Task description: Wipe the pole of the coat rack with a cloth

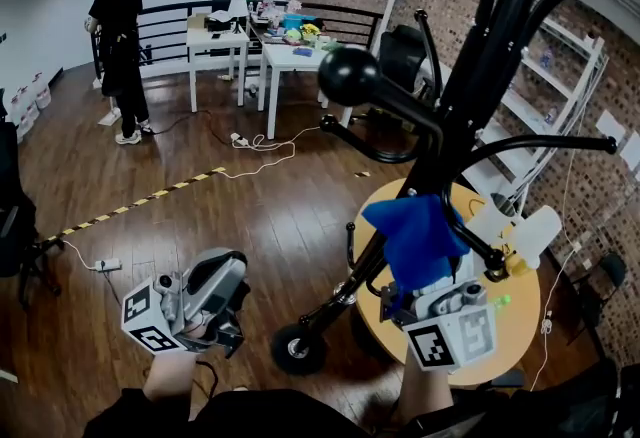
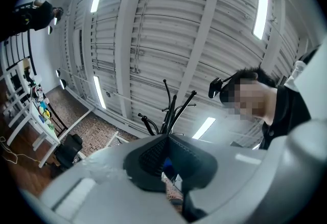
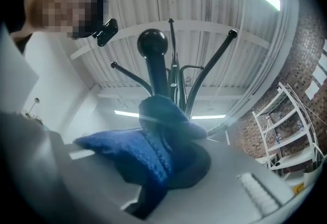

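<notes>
Right hand-held gripper [image 1: 420, 284] grasping blue cloth [image 1: 412, 234] against rack pole [image 1: 495, 36], left hand-held gripper [image 1: 220, 278] clenched

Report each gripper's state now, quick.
Left gripper: closed, holding nothing.
Right gripper: closed on the blue cloth.

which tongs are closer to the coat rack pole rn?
Right. The right tongs hold the blue cloth at the pole; left tongs sit off to its left, not touching.
</notes>
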Available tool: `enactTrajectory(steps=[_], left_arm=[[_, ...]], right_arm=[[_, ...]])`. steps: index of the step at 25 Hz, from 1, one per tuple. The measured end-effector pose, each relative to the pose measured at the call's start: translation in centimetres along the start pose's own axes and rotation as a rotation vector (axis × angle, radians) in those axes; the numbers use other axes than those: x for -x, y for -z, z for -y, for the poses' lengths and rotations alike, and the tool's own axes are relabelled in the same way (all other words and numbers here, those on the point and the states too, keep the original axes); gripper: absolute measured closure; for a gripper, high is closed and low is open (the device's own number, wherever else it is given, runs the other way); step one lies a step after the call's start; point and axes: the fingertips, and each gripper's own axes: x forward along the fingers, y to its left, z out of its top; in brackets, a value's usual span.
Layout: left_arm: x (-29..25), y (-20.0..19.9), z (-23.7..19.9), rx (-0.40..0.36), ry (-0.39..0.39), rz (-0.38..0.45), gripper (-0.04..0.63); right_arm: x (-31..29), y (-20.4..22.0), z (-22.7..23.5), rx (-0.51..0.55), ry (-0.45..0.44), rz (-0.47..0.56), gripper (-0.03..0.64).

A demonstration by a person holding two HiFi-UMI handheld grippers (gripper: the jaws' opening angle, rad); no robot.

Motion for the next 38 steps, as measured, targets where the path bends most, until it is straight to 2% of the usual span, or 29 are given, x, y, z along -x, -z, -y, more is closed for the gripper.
enactTrajectory(steps=[5,10,19,23,28,32,38], left_arm=[[-0.4,0.9,-0.4,0.023,-0.001,-0.007,0.601],[-0.8,1.8,-0.7,0.042,0.002,-0.026,0.601],[-1.7,2.7,-0.3,0.058,0.014,-0.047,0.601],[-2.0,2.7,-0.4,0.055,0.016,-0.056,0.601],[-2.2,2.9,-0.3,0.056,0.021,-0.063,0.601],[-2.0,2.8,-0.2,0.049,0.019,-0.064,0.601],[-1.5,2.2,0.1,0.036,0.013,-0.056,0.601]], right_arm=[[1.6,3.3,0.2,-0.045,0.002,-0.054,0.595],[5.1,9.9,0.1,-0.114,0.035,-0.129,0.595],[13.0,25.3,-0.5,-0.231,0.058,-0.401,0.595],[15.3,29.7,-0.8,-0.283,0.058,-0.498,0.595],[15.8,30.7,-0.7,-0.307,0.074,-0.536,0.595],[15.4,30.1,-0.6,-0.38,0.102,-0.552,0.595],[12.0,23.2,0.4,-0.371,0.133,-0.402,0.596]])
